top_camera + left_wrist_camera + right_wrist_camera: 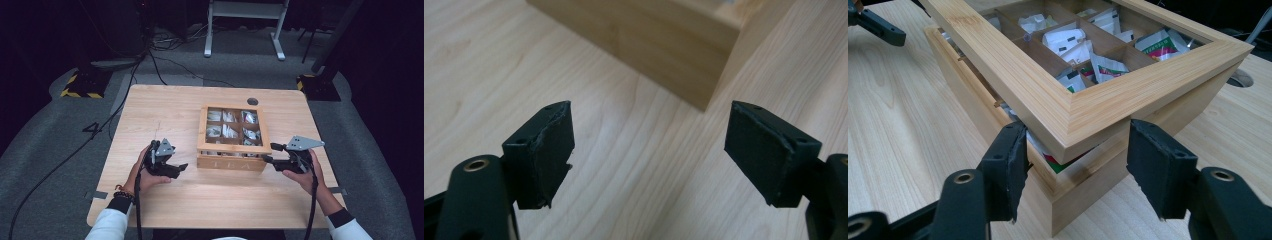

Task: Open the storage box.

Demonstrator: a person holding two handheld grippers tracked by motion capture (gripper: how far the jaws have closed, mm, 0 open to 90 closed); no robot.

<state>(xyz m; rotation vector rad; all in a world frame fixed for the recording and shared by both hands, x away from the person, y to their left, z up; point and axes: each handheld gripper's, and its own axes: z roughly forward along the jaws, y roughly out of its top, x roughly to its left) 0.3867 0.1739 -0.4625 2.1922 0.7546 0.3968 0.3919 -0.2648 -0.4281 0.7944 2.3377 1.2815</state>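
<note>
A wooden tea box [232,163] stands right of the table's middle, several compartments of tea bags [1068,42] showing through its windowed lid [1058,107]. The lid is raised a little at the front right corner, above the box base [1088,192]. My right gripper [270,152] is open, its jaws astride that corner [1078,160]; one fingertip [1010,160] sits under the lid's front edge. My left gripper [181,169] is open and holds nothing, just off the box's front left corner [651,150]. That box corner [649,40] lies ahead of its jaws.
The light wooden table [165,110] has bare room to the left and front of the box. A round cable hole [252,101] sits behind the box. Beyond the table are floor cables [165,45] and a white desk frame [245,25].
</note>
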